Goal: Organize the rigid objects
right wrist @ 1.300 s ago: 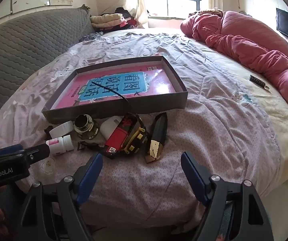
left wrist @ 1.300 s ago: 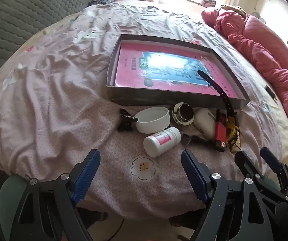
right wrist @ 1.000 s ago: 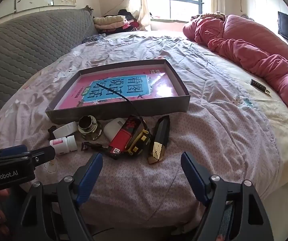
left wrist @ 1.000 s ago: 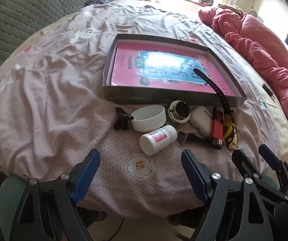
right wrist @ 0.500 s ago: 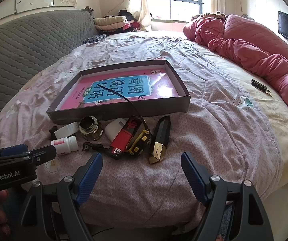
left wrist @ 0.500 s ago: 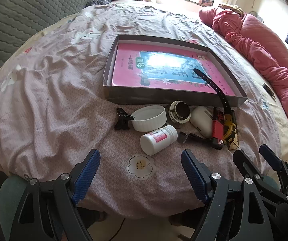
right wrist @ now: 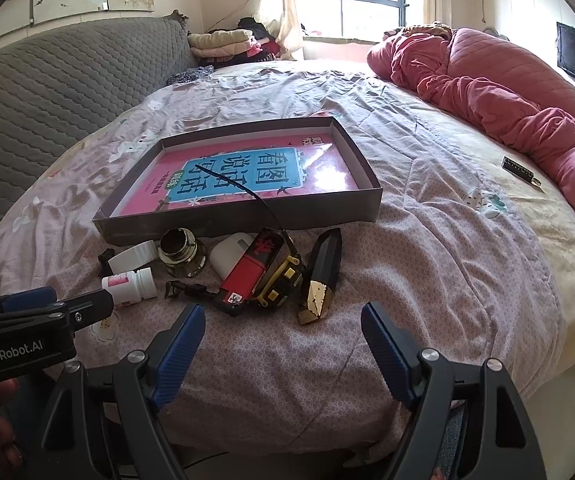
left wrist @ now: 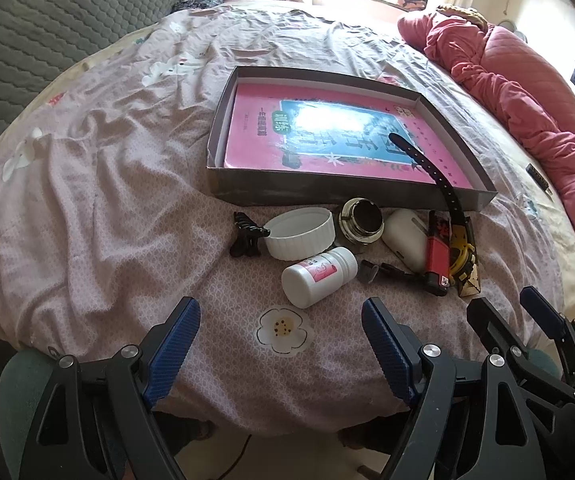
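A bed (left wrist: 87, 208) under a pale pink patterned cover, wide and rumpled. A red quilt (right wrist: 499, 92) bunched along the far right side. In the middle, a flat grey box (right wrist: 215, 226), open on top, with a pink and blue book (right wrist: 247, 178) lying inside.

Just in front of the box, near the bed edge, a row of small rigid objects. From the right in the right wrist view: a black and gold case (right wrist: 321, 276), a yellow and black tape measure (right wrist: 281, 280), a red and black lighter (right wrist: 253, 266) leaning against it, a white oval case (left wrist: 405, 236), a brass-coloured round jar (left wrist: 359, 222), a white round lid (left wrist: 301, 234), a white pill bottle (left wrist: 319, 276) on its side, a black hair clip (left wrist: 245, 234) at the far left. A thin black strap (left wrist: 431, 170) reaching from the pile over the box wall onto the book.

Left tongs (left wrist: 279, 344) spread wide apart, holding nothing, low before the pill bottle. Right tongs (right wrist: 283, 342) also spread wide and holding nothing, before the tape measure and the case.
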The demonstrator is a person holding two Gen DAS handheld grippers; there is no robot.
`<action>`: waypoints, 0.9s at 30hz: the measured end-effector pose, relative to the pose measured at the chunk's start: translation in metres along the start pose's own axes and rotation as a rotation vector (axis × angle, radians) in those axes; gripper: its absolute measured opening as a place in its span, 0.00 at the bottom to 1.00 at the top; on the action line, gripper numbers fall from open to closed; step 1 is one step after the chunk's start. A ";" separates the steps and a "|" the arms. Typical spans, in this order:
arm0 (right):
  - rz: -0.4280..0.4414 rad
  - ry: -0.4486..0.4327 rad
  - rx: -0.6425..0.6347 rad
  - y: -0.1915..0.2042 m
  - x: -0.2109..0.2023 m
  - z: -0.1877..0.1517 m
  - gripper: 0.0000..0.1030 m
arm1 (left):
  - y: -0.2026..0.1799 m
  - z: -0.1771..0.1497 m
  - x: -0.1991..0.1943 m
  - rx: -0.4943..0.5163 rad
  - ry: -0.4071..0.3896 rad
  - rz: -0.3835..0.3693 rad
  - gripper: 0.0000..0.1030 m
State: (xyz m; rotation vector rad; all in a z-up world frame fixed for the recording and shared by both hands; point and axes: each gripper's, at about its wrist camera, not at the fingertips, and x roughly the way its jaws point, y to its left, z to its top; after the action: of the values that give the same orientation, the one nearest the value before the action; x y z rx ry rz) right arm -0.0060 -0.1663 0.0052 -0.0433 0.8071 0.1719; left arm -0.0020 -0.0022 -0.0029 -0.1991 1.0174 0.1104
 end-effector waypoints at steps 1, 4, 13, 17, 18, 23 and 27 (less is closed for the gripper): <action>0.001 0.001 -0.001 0.000 0.000 0.000 0.77 | 0.000 0.000 0.000 -0.001 -0.002 -0.002 0.81; 0.001 0.003 -0.001 0.000 0.001 0.000 0.77 | 0.000 0.000 0.000 0.000 -0.001 -0.002 0.81; -0.001 0.002 -0.002 -0.001 0.001 -0.001 0.77 | 0.001 0.001 0.000 0.003 -0.003 -0.003 0.81; 0.000 0.002 -0.002 -0.001 0.001 -0.001 0.77 | 0.001 0.000 0.000 0.001 -0.003 -0.004 0.81; 0.000 0.002 -0.002 -0.001 0.001 -0.001 0.77 | 0.001 0.000 0.000 0.003 -0.002 -0.004 0.81; 0.001 0.001 0.000 -0.002 0.001 -0.001 0.77 | 0.001 0.001 0.000 0.002 -0.003 -0.002 0.81; 0.003 0.002 0.001 -0.003 0.001 -0.001 0.77 | 0.005 0.000 0.003 -0.007 0.009 -0.011 0.81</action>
State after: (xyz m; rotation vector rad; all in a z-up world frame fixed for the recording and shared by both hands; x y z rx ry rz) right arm -0.0053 -0.1688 0.0033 -0.0411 0.8092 0.1742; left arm -0.0011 0.0027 -0.0060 -0.2122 1.0248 0.1031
